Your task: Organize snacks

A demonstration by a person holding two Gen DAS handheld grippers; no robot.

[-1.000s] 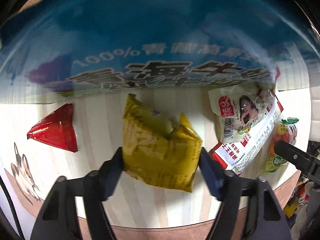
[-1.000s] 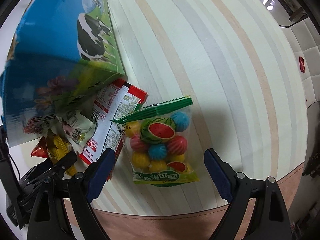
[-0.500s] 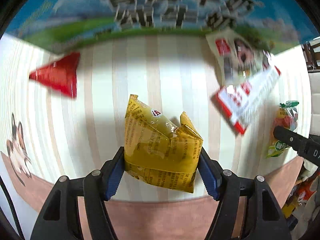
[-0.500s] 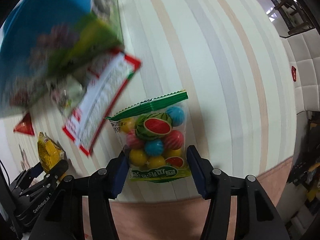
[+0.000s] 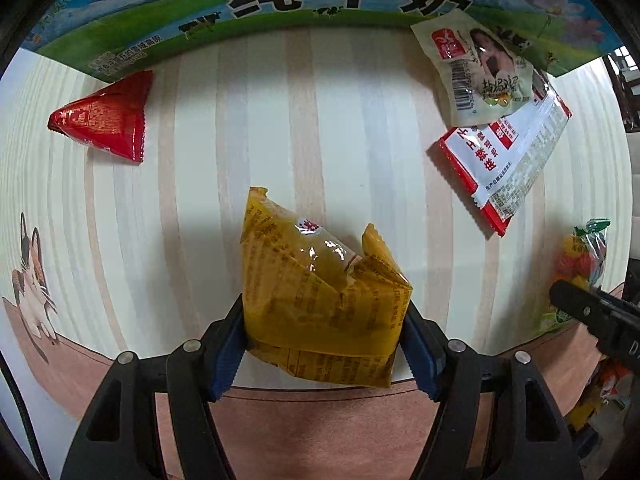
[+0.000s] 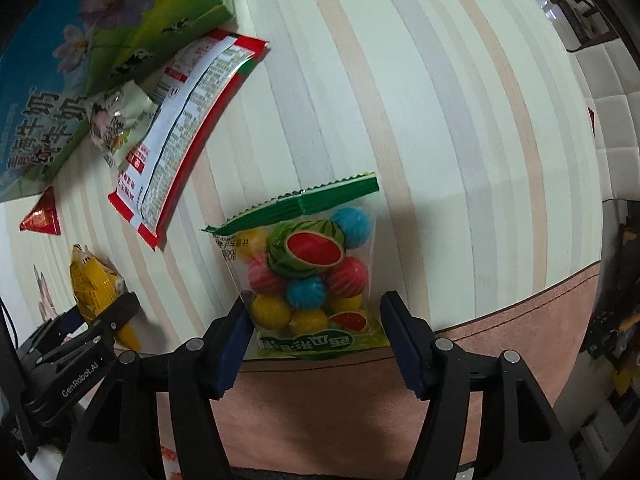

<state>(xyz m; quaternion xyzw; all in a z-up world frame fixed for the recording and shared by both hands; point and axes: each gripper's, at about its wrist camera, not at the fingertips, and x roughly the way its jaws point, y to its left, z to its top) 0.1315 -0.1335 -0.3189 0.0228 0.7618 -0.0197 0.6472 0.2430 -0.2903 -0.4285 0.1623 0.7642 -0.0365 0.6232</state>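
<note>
Yellow snack packet (image 5: 324,312) sits clamped in the left claw (image 5: 324,344), near the desk (image 5: 280,128) edge. The right claw (image 6: 316,344) has just been opening a little; the candy bag (image 6: 308,272) is between its pads (image 6: 234,348), whether squeezed I cannot tell.

Pale striped tabletop (image 5: 320,120) with a brown border along the near edge (cartoon cat printed at one side). Lying on it: red triangular packet (image 5: 104,120), red-and-white flat wrapper (image 5: 508,160) partly under a cream pouch (image 5: 476,72), milk carton (image 5: 120,36) at the far edge.
</note>
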